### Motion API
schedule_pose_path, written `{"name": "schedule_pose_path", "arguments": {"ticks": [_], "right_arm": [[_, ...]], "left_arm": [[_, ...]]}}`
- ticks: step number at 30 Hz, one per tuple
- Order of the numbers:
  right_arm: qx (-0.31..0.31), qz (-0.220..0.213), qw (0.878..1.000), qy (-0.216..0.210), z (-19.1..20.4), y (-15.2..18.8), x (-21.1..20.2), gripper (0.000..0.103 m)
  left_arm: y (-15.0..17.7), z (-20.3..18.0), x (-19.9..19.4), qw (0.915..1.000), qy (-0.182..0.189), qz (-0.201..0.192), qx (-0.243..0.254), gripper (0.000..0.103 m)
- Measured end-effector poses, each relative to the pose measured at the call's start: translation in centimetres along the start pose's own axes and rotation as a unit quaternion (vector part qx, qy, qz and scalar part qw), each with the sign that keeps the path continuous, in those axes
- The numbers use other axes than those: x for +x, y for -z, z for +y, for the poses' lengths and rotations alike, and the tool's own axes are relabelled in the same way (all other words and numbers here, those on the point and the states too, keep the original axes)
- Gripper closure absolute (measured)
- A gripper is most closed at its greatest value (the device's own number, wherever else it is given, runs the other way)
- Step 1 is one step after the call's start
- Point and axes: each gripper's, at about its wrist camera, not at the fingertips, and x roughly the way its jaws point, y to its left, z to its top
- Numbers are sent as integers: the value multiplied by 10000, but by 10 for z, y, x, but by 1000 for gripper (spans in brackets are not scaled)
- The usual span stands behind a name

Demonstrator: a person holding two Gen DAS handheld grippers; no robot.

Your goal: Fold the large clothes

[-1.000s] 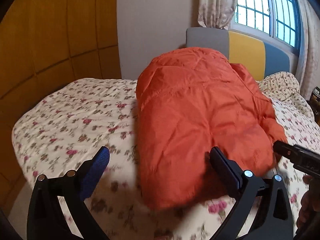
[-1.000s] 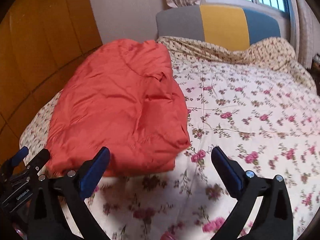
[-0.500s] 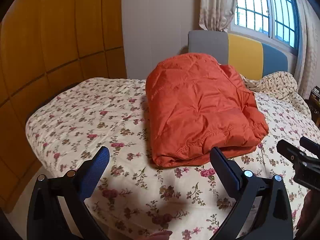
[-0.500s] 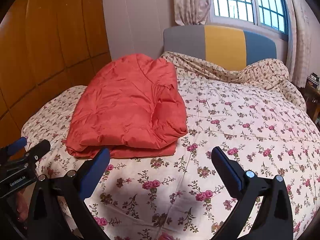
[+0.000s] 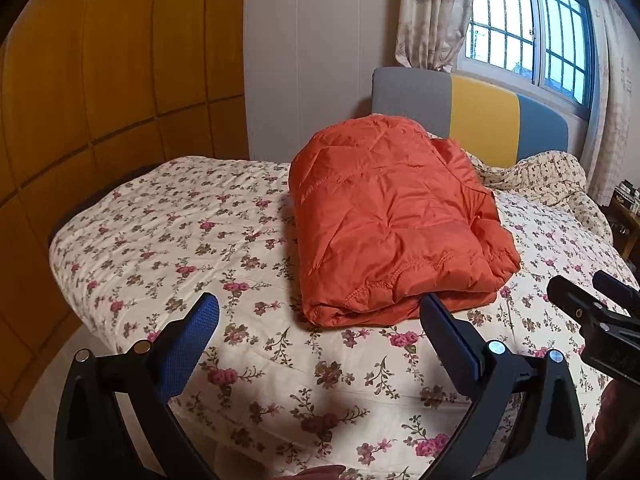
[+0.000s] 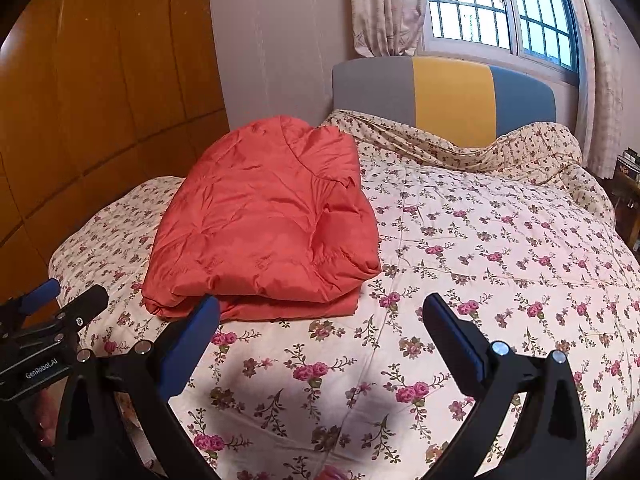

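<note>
**Orange jacket lies folded on the flowered bed**

Orange and puffy, one jacket (image 5: pixel 394 220) sits folded into a thick bundle on the flowered quilt (image 5: pixel 192 248), toward the side of the bed nearest the wooden wall panels (image 5: pixel 100 80). Its stitched hem faces the foot of the bed, and the layers are stacked one on another. In the right wrist view the same jacket (image 6: pixel 264 224) lies left of the middle, with a wide stretch of quilt (image 6: pixel 500 248) open beside it.

Two grippers are in view, neither touching the jacket. The left gripper (image 5: pixel 320 332) hangs over the foot of the bed with its jaws spread wide and nothing between them. The right gripper (image 6: pixel 322 334) does the same, jaws released, over bare quilt just short of the bundle.

One headboard (image 6: pixel 444 96) stands behind, in three panels: grey, yellow and blue. A rumpled flowered blanket (image 6: pixel 500 148) is heaped against it. One barred window (image 6: pixel 500 4) sits above, with two curtains (image 6: pixel 384 4) at its sides.
</note>
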Motion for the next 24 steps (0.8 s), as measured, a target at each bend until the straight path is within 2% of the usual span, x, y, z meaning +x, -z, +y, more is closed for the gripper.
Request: {"name": "schedule_pose_path", "arguments": {"ticks": [24], "right_arm": [[62,51,10000,-40,0,1,2,2]], "left_arm": [[4,-6,1,10000,61,60,-1,3]]}}
